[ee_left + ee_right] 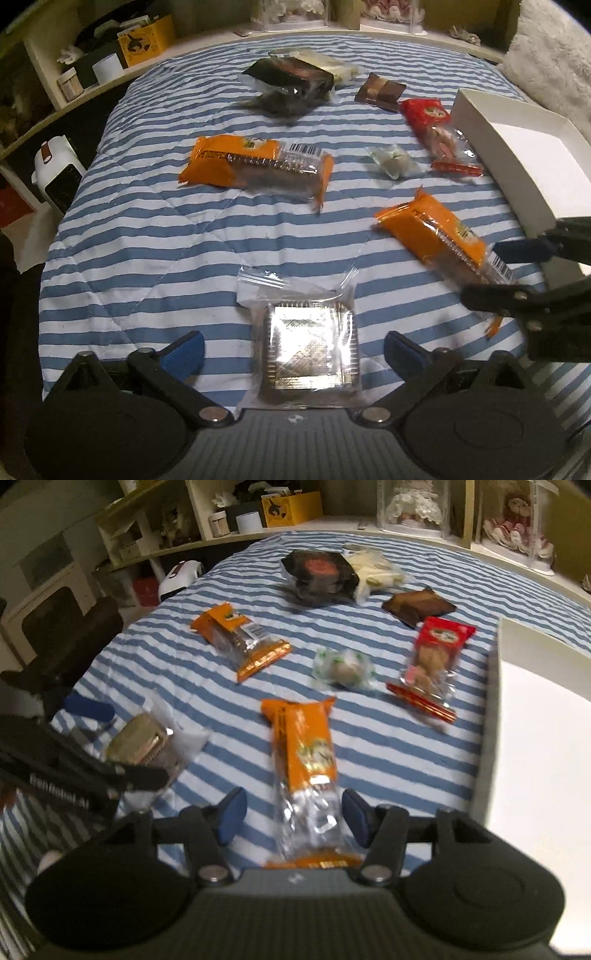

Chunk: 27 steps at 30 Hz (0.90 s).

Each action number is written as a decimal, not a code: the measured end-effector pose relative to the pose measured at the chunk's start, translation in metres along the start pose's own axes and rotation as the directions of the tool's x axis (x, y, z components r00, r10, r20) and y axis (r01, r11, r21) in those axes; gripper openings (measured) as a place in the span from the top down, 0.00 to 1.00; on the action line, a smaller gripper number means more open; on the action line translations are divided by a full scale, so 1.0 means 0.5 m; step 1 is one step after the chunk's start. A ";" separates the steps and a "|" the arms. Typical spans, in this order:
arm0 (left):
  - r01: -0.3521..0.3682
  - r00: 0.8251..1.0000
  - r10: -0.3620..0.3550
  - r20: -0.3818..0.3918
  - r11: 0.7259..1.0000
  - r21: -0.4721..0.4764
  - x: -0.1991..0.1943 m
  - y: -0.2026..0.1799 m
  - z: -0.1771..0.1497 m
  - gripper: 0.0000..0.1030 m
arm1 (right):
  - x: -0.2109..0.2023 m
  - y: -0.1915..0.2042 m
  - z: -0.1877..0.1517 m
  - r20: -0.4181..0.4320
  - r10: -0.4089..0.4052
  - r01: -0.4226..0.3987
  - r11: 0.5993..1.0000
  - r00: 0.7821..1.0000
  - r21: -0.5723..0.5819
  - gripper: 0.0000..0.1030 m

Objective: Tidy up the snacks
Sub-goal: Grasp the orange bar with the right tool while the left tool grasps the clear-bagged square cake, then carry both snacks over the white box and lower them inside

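While both tools (293, 356) (293, 819) gape, box rim (491, 147) beside

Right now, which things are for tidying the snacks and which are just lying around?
For the job: the two orange packets, red packet, clear square pack, dark packet, white tray, both grippers.

Just lying around: yellow box, white cup, striped quilt.

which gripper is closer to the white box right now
Right. The right gripper straddles an orange snack pack just beside the white box; the left gripper sits farther away, around the clear square pack.
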<state>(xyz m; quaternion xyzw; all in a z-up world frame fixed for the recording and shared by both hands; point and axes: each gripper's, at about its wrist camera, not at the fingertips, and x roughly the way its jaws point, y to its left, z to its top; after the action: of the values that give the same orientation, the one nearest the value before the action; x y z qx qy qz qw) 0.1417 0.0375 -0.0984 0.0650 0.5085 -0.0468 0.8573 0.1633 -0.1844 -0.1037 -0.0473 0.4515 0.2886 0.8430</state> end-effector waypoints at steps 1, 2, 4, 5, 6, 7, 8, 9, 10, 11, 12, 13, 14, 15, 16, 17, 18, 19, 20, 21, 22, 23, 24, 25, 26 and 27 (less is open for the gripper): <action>0.003 1.000 -0.003 -0.002 1.000 -0.006 0.001 0.002 0.001 0.13 | 0.006 0.003 0.005 -0.003 -0.012 0.012 1.000 1.000 0.002 0.39; 0.007 1.000 -0.007 -0.003 1.000 -0.016 0.002 0.005 0.002 0.19 | 0.010 0.005 0.007 0.000 -0.020 0.020 1.000 1.000 0.003 0.39; 0.002 1.000 -0.002 -0.004 0.999 -0.035 0.006 0.007 0.004 0.25 | 0.022 0.002 0.015 0.004 -0.023 0.022 1.000 1.000 0.019 0.39; 0.000 1.000 0.000 -0.006 0.999 -0.040 0.008 0.007 0.006 0.27 | 0.023 -0.003 0.016 0.004 -0.021 0.021 0.999 1.000 0.030 0.40; 0.006 1.000 -0.006 -0.007 0.999 -0.046 0.010 0.008 0.006 0.28 | 0.022 -0.006 0.015 0.006 -0.021 0.021 0.999 1.000 0.040 0.40; 0.012 1.000 -0.012 -0.009 0.999 -0.050 0.012 0.006 0.007 0.31 | 0.028 -0.008 0.018 0.008 -0.024 0.024 0.999 1.000 0.047 0.41; 0.016 1.000 -0.016 -0.010 0.999 -0.049 0.014 0.003 0.007 0.34 | 0.030 -0.010 0.018 0.010 -0.027 0.026 0.998 1.000 0.052 0.42; 0.015 1.000 -0.016 -0.011 0.999 -0.042 0.015 -0.001 0.007 0.35 | 0.034 -0.012 0.020 0.010 -0.026 0.026 0.998 1.000 0.057 0.43; 0.013 1.000 -0.014 -0.010 0.999 -0.034 0.015 -0.004 0.006 0.37 | 0.037 -0.014 0.020 0.006 -0.024 0.024 0.998 1.000 0.061 0.47; 0.012 1.000 -0.012 -0.007 1.000 -0.027 0.014 -0.007 0.005 0.39 | 0.040 -0.015 0.020 0.003 -0.021 0.021 0.998 1.000 0.064 0.52; 0.007 1.000 -0.007 -0.003 1.000 -0.022 0.012 -0.010 0.004 0.39 | 0.041 -0.015 0.019 0.005 -0.015 0.014 0.998 1.000 0.064 0.53; 0.004 1.000 -0.004 0.002 1.000 -0.019 0.010 -0.011 0.003 0.39 | 0.040 -0.013 0.018 0.009 -0.020 0.020 0.998 1.000 0.058 0.55; 0.003 1.000 -0.002 0.006 1.000 -0.020 0.008 -0.011 0.002 0.39 | 0.036 -0.011 0.017 0.013 -0.019 0.018 0.998 1.000 0.053 0.57; -0.001 1.000 0.001 0.010 1.000 -0.025 0.005 -0.010 0.002 0.39 | 0.030 -0.009 0.014 0.020 -0.014 0.013 0.999 1.000 0.043 0.57; -0.005 1.000 0.005 0.017 1.000 -0.028 0.001 -0.010 0.001 0.40 | 0.025 -0.010 0.012 0.025 -0.011 0.010 0.999 1.000 0.045 0.57; -0.008 1.000 0.008 0.025 1.000 -0.030 -0.003 -0.010 0.001 0.40 | 0.020 -0.011 0.012 0.032 -0.012 0.010 0.999 0.999 0.049 0.57; -0.009 0.999 0.011 0.037 0.999 -0.035 -0.008 -0.011 0.000 0.40 | 0.011 -0.011 0.011 0.044 -0.013 0.011 0.999 0.999 0.052 0.57; -0.008 0.999 0.010 0.047 0.999 -0.042 -0.014 -0.010 0.000 0.40 | 0.004 -0.012 0.010 0.055 -0.014 0.011 0.998 0.998 0.055 0.57; -0.004 0.998 0.007 0.060 0.999 -0.053 -0.020 -0.009 0.001 0.40 | -0.005 -0.015 0.010 0.068 -0.014 0.010 0.998 0.998 0.059 0.57; 0.001 0.997 0.003 0.075 0.998 -0.065 -0.027 -0.008 0.001 0.40 | -0.014 -0.016 0.012 0.081 -0.015 0.010 0.998 0.997 0.065 0.57; 0.008 0.996 -0.001 0.092 0.997 -0.079 -0.036 -0.007 0.001 0.40 | -0.023 -0.018 0.014 0.096 -0.015 0.008 0.997 0.995 0.071 0.57; 0.014 0.994 -0.003 0.110 0.995 -0.097 -0.046 -0.004 0.002 0.40 | -0.031 -0.020 0.015 0.110 -0.014 0.006 0.997 0.994 0.078 0.57; 0.017 0.992 -0.002 0.125 0.993 -0.117 -0.055 -0.003 0.002 0.40 | -0.042 -0.022 0.017 0.125 -0.014 0.004 0.996 0.992 0.086 0.57; 0.020 0.990 -0.001 0.139 0.991 -0.133 -0.064 -0.002 0.001 0.40 | -0.051 -0.025 0.019 0.138 -0.014 0.001 0.996 0.990 0.094 0.57; 0.023 0.988 0.000 0.154 0.989 -0.146 -0.073 -0.001 0.000 0.40 | -0.063 -0.027 0.021 0.152 -0.014 -0.002 0.995 0.988 0.102 0.57; 0.024 0.986 0.003 0.168 0.987 -0.161 -0.082 -0.001 -0.001 0.40 | -0.077 -0.028 0.024 0.167 -0.010 -0.009 0.994 0.986 0.110 0.57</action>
<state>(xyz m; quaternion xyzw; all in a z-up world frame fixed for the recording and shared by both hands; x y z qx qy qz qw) 0.1215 0.0378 -0.0625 -0.0121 0.4370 -0.0151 0.8992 0.1632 -0.2090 -0.0690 0.0235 0.3945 0.2659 0.8793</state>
